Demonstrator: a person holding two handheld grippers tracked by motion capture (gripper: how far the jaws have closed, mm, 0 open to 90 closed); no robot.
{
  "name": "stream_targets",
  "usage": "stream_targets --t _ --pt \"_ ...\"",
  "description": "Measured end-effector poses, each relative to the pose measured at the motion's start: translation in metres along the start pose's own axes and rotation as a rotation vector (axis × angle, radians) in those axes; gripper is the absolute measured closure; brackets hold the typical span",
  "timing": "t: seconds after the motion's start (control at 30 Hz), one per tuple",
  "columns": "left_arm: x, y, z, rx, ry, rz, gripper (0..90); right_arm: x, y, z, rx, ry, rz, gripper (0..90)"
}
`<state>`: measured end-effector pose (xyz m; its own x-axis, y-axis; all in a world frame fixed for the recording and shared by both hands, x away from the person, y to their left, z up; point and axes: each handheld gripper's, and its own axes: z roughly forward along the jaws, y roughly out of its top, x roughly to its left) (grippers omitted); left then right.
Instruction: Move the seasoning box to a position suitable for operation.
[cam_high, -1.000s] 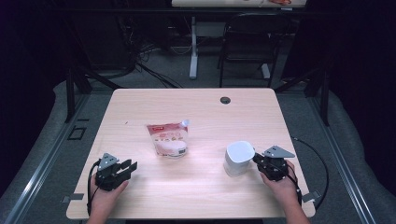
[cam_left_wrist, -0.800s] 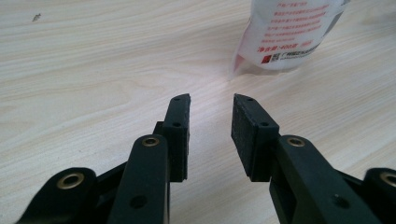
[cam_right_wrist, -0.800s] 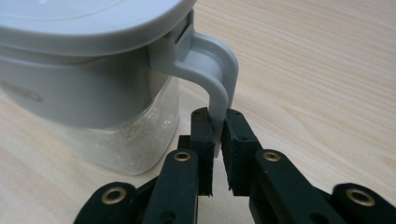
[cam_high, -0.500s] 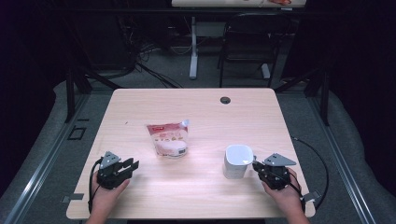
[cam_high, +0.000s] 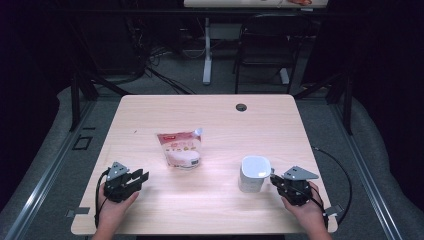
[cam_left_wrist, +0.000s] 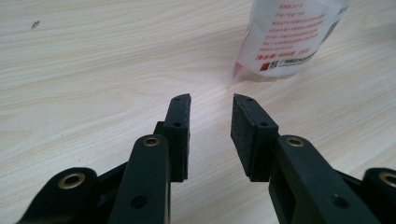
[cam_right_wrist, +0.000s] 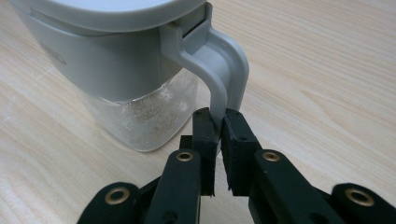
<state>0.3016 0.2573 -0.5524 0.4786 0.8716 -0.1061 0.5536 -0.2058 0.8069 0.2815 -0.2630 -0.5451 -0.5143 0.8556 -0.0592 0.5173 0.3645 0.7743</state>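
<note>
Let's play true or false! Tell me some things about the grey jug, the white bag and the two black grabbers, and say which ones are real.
1. The right gripper is shut on the handle of the grey-lidded clear plastic jug. True.
2. The left gripper is squeezing the white plastic pouch with red print. False: its jaws are open and empty, short of the pouch.
3. The jug stands upright on the light wooden table. True.
4. The pouch is inside the jug. False: it lies on the table, apart from the jug.
5. The jug's lid is off. False: the grey lid sits on top.
</note>
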Motion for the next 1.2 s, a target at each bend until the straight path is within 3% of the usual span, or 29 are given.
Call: stream_targets --t 0.3,0.57,0.7,1.2 --pt "0.001 -0.001 0.000 0.004 -0.001 -0.001 66.5 -0.005 0.003 -0.017 -0.094 0.053 0.075 78.5" --pt "0.000 -0.001 0.001 0.008 -0.004 0.004 66.4 -0.009 0.011 -0.027 -0.164 0.053 0.120 82.9" --pt "0.001 -0.001 0.001 0.009 0.009 0.001 66.3 -0.009 0.019 -0.030 -0.175 0.024 0.115 90.0" --pt "0.004 -0.004 -0.004 0.009 0.021 -0.008 65.8 0.003 0.044 -0.029 -0.199 0.014 0.061 90.0"
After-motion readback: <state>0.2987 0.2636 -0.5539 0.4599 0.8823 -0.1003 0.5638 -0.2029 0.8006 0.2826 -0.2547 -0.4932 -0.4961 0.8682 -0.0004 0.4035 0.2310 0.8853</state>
